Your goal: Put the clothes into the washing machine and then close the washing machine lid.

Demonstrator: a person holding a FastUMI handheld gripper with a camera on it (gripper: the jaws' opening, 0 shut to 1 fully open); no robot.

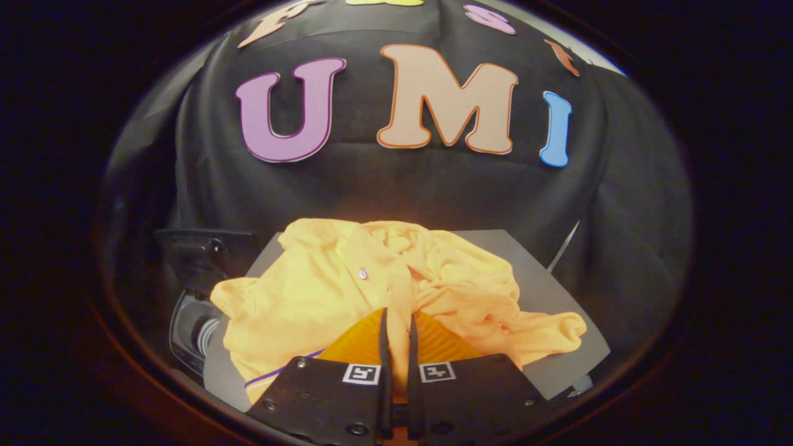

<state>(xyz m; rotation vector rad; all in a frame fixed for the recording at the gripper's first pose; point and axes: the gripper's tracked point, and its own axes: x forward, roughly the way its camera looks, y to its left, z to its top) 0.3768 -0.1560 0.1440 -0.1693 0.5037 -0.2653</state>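
Tongs (397, 322) nearly closed, fingers set narrow with a thin fold of the yellow shirt (347, 291) running up the gap between them; both fingers judged to be pressing on that fold, so cloth taken as pinched. Shirt lying crumpled across the grey table (545, 291), covering most of its middle, collar and one small button (363, 273) facing up, one sleeve trailing toward the right edge, another bunched over the left edge. Dark washing machine (198, 291) just off the left edge of the table, its opening partly visible below a raised dark part taken for the lid (204, 248); inside of the drum too dim to judge. Step in hand judged as the first pick-up: garment gripped but not yet lifted clear of the table. Next move calls for a lift high enough to free the trailing sleeves, then a carry leftward over the table edge to the opening. Risk noted: loose sleeve snagging on the rim.
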